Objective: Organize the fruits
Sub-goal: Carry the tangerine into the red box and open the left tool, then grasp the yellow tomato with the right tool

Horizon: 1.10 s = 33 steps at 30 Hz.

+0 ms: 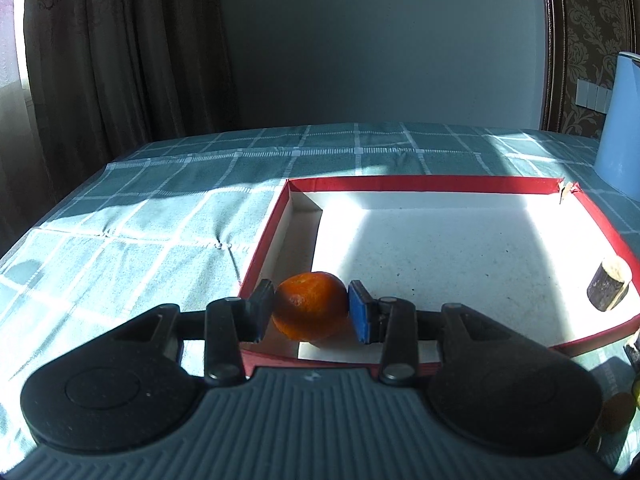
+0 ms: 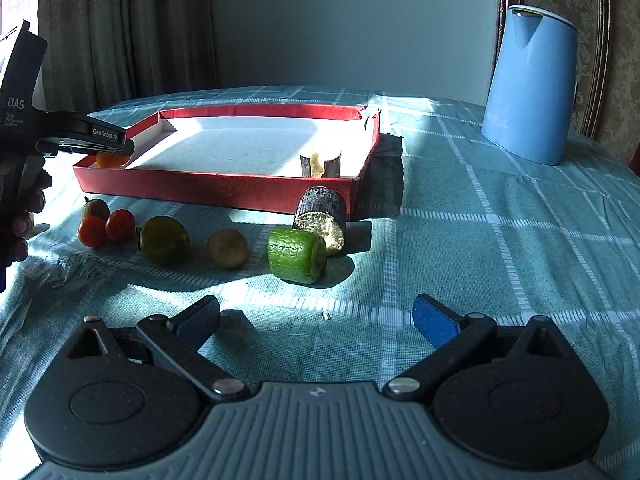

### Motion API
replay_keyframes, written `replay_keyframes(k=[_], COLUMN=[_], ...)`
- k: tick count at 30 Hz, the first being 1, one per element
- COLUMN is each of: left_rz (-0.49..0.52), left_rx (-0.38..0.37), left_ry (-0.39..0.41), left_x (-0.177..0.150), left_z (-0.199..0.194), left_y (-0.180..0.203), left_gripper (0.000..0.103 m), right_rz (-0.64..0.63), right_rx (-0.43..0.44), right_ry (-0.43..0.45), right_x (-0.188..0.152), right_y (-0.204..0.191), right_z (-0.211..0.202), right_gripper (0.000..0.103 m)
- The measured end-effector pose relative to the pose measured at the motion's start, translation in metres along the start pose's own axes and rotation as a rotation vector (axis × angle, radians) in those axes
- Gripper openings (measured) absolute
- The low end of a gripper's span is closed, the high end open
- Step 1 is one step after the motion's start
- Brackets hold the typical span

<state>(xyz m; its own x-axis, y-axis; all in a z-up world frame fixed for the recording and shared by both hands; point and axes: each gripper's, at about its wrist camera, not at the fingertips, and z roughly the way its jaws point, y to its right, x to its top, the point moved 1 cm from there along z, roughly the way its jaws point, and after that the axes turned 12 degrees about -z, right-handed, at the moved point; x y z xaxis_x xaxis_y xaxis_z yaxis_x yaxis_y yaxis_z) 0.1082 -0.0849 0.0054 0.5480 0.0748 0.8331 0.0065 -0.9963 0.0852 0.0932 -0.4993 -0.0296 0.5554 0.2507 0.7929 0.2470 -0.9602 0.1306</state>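
Left wrist view
Left gripper (image 1: pixel 311 312): narrowly closed, the orange (image 1: pixel 310 306) pinched between its pads, held over the near-left corner of the red box (image 1: pixel 420 183).

Right wrist view
Right gripper (image 2: pixel 316 320): spread wide, nothing held, before the red box (image 2: pixel 216 188).
Fruits: green piece (image 2: pixel 298 255) and tomatoes (image 2: pixel 106 227) laid along the box's near wall.

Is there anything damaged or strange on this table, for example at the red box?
Yes. The red box is torn at its far right corner: the wall is split there and a ragged flap sticks up. A dark cut piece also lies tipped against the box's front wall, outside it. Nothing looks spilled.
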Motion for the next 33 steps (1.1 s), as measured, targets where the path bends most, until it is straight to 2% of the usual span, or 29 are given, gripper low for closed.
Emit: replay_keyframes(k=[11, 13, 14, 15, 16, 19, 23, 25, 29, 30, 31, 33], left_rz=[-0.003, -0.012, -0.018, -0.024, -0.028, -0.037, -0.101, -0.127, -0.181, -0.193, -0.208, -0.223], left_rx=[-0.011, -0.010, -0.012, -0.013, -0.019, -0.033, -0.042, -0.009, 0.040, 0.041, 0.026, 0.022], left_ry=[0.022, 0.040, 0.050, 0.063, 0.077, 0.108, 0.174, 0.236, 0.297, 0.305, 0.298, 0.282], left_x=[-0.004, -0.005, -0.005, -0.006, -0.008, -0.016, -0.031, -0.038, -0.046, -0.048, -0.047, -0.046], left_z=[-0.013, -0.021, -0.027, -0.033, -0.040, -0.060, -0.086, -0.095, -0.104, -0.104, -0.104, -0.102], left_y=[-0.002, -0.005, -0.007, -0.009, -0.013, -0.028, -0.064, -0.083, -0.109, -0.113, -0.117, -0.121], left_gripper=[0.044, 0.056, 0.073, 0.085, 0.089, 0.092, 0.096, 0.098, 0.099, 0.101, 0.101, 0.103], right_rz=[0.013, 0.014, 0.014, 0.014, 0.014, 0.014, 0.011, 0.013, -0.018, -0.032, -0.046, -0.078], right_rx=[0.010, 0.010, 0.010, 0.011, 0.011, 0.012, 0.009, 0.014, 0.063, 0.072, 0.080, 0.100], right_ry=[0.001, 0.000, 0.001, 0.001, 0.000, 0.004, 0.019, 0.054, 0.164, 0.196, 0.230, 0.259], right_x=[0.001, 0.000, 0.000, 0.001, 0.001, 0.000, -0.001, -0.002, -0.005, -0.005, -0.005, -0.002], right_y=[0.002, 0.002, 0.002, 0.002, 0.002, 0.002, 0.001, 0.002, -0.001, -0.003, -0.005, -0.013], right_z=[0.000, 0.001, 0.001, 0.001, 0.001, 0.001, -0.001, -0.006, -0.020, -0.024, -0.028, -0.032], right_gripper=[0.103, 0.103, 0.103, 0.103, 0.103, 0.103, 0.103, 0.103, 0.102, 0.101, 0.095, 0.088])
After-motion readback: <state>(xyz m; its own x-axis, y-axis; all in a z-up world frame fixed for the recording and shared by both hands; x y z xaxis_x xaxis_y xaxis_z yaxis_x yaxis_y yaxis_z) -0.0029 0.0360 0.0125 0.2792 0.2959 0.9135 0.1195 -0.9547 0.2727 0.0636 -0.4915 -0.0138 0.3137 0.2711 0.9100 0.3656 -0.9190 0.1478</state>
